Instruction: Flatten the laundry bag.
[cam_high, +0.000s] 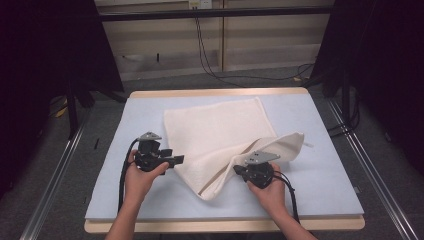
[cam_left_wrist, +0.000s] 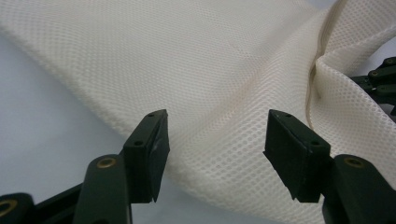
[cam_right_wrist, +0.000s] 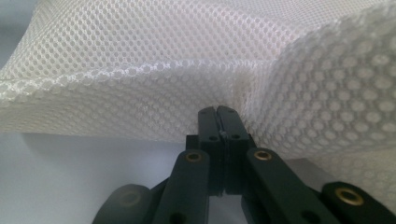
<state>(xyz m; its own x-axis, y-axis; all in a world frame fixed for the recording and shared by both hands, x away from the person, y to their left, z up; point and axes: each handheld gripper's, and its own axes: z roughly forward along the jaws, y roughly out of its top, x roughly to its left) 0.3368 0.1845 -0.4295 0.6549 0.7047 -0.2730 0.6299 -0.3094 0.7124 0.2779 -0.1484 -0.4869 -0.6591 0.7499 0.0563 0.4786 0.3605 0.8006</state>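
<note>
Pale blue padding covers the table (cam_high: 100, 190), which stands on a grey floor with dark curtains at 9 and 3 o'clock and a wood-panelled wall at 12. Across the middle of the pad lies a cream mesh cloth (cam_high: 220, 132), its largest part spread flat toward 12 o'clock, while its edge toward 4 o'clock is lifted and folded over into a ridge. At 7 o'clock of the cloth, the left gripper (cam_high: 176, 161) points at the cloth's near edge; in the left gripper view its jaws stand apart with the mesh (cam_left_wrist: 210, 74) lying beyond and below them, nothing pinched. At 5 o'clock the right gripper (cam_high: 239, 171) has its jaws pressed together on the raised fold; the right gripper view shows the mesh (cam_right_wrist: 140, 56) bunched right at the closed tips (cam_right_wrist: 218, 112).
</note>
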